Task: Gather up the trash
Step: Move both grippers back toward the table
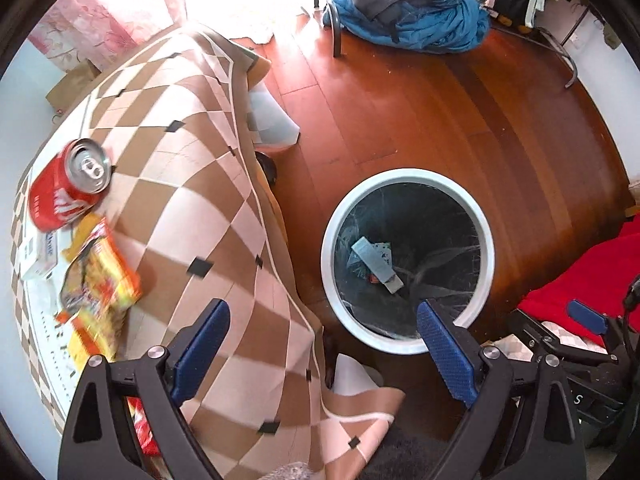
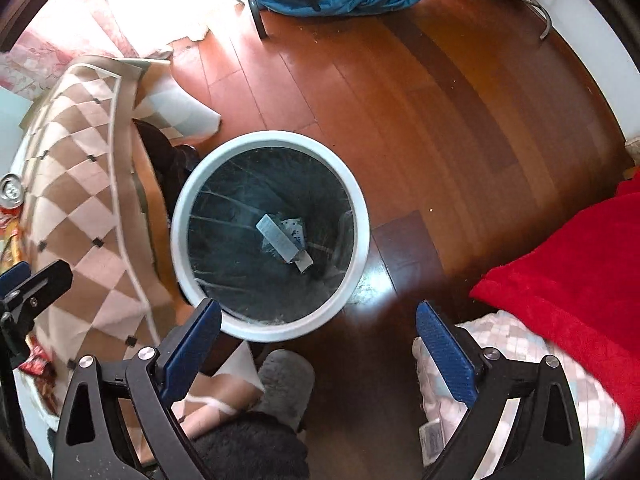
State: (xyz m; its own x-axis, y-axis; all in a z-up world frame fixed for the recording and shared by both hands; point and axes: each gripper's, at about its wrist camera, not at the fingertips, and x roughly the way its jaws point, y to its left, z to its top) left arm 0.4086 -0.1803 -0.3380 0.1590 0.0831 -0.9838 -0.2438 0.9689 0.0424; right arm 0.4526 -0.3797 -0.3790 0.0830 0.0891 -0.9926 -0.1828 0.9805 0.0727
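A white-rimmed bin with a dark liner stands on the wood floor beside the table; a pale blue carton lies at its bottom. On the checked tablecloth sit a red soda can, on its side, and a yellow-orange snack wrapper. My left gripper is open and holds nothing, hovering over the table's edge and the bin. In the right wrist view the bin and carton sit just ahead of my right gripper, which is open and holds nothing. The can's top shows at far left.
A red blanket and a pale checked cloth lie at right. Blue and dark clothes are heaped on a metal-legged chair at the back. A small white box and more wrappers lie on the table. A grey fuzzy slipper is underfoot.
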